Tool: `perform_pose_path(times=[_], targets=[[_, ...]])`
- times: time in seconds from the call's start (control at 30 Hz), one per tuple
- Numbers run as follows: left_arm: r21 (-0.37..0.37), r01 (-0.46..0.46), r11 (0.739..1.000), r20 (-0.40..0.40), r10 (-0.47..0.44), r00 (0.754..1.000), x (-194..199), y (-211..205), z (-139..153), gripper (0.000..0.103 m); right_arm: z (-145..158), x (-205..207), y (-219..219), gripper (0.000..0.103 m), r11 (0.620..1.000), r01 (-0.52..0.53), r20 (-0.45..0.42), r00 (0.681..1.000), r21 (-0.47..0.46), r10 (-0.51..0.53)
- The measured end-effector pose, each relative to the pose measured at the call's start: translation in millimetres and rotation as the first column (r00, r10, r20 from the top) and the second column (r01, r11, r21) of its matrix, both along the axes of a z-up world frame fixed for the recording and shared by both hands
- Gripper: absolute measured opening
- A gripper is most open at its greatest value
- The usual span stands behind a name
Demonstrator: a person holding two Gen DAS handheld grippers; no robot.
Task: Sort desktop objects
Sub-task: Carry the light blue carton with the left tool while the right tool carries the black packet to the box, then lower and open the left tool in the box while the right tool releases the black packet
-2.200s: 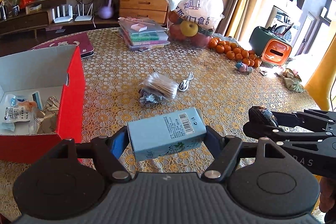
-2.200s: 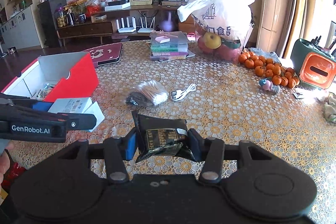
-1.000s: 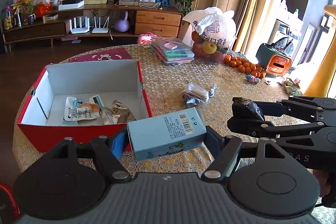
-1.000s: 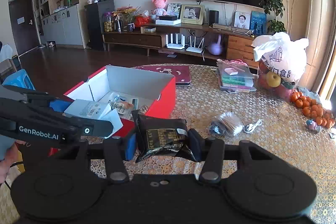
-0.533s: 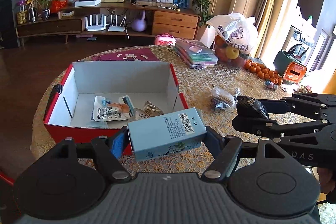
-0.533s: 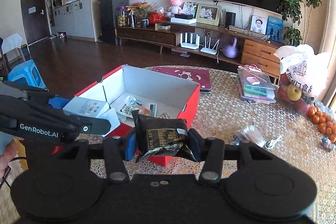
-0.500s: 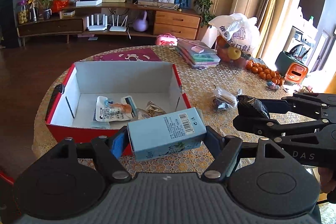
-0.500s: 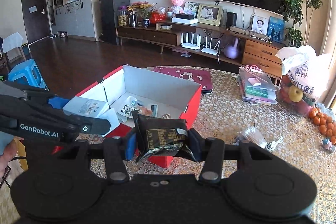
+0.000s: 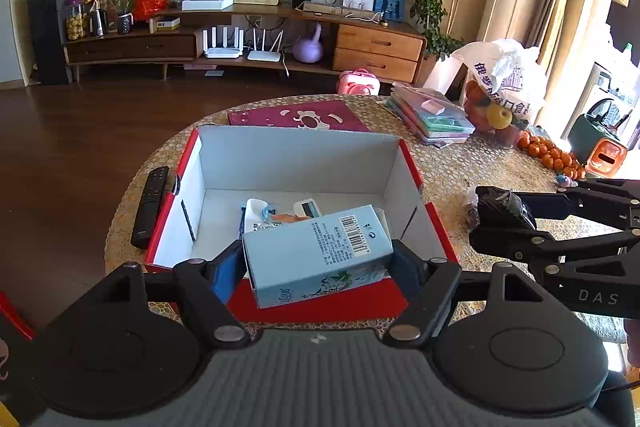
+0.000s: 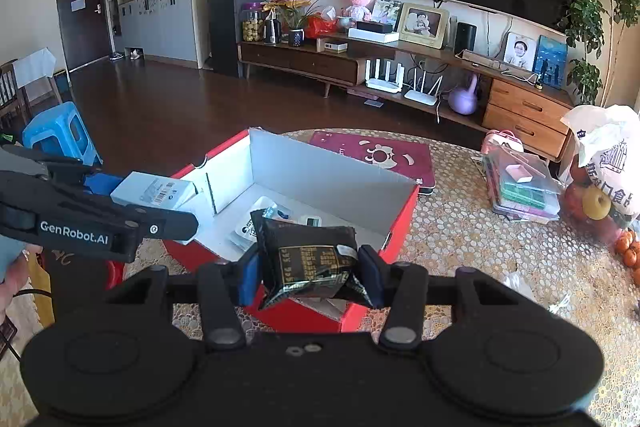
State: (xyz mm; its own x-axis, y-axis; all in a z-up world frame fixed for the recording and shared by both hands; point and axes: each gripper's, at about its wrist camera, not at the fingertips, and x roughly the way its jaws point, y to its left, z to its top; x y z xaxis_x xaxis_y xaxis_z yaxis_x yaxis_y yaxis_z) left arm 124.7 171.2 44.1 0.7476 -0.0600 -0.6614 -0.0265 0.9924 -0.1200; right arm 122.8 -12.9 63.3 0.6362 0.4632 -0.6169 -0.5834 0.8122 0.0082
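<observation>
My left gripper (image 9: pixel 318 261) is shut on a light blue carton (image 9: pixel 316 255) with a barcode, held above the near wall of the red box (image 9: pixel 320 301). The box has white inner walls (image 9: pixel 296 163) and holds a few small packets (image 9: pixel 260 217). My right gripper (image 10: pixel 308 277) is shut on a black foil packet (image 10: pixel 308 263), raised over the box's near right corner (image 10: pixel 356 319). In the left wrist view the right gripper (image 9: pixel 500 217) hangs to the right of the box. In the right wrist view the left gripper (image 10: pixel 132 199) with the carton (image 10: pixel 154 193) is at the left.
A black remote (image 9: pixel 150 207) lies left of the box, a maroon case (image 9: pixel 296 117) behind it. Stacked flat boxes (image 9: pixel 430 117), a white bag of fruit (image 9: pixel 500 87) and oranges (image 9: pixel 550 155) sit far right. A clear bag (image 10: pixel 518 285) and cable (image 10: pixel 560 303) lie right of the box.
Both grippers have carried their loads leftward from the table's middle to the red box. The box now lies directly under and ahead of them. Neither grip has altered.
</observation>
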Motion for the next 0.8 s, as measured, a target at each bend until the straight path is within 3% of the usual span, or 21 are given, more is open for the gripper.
perform_pose_path(times=[0.8], targets=[[0.069, -0.058, 0.996, -0.081, 0.064, 0.995, 90.5, 40.3, -38.0, 0.075, -30.6, 73.8, 40.6, 0.05, 0.998, -0.049, -0.041, 0.998, -0.043, 0.047]])
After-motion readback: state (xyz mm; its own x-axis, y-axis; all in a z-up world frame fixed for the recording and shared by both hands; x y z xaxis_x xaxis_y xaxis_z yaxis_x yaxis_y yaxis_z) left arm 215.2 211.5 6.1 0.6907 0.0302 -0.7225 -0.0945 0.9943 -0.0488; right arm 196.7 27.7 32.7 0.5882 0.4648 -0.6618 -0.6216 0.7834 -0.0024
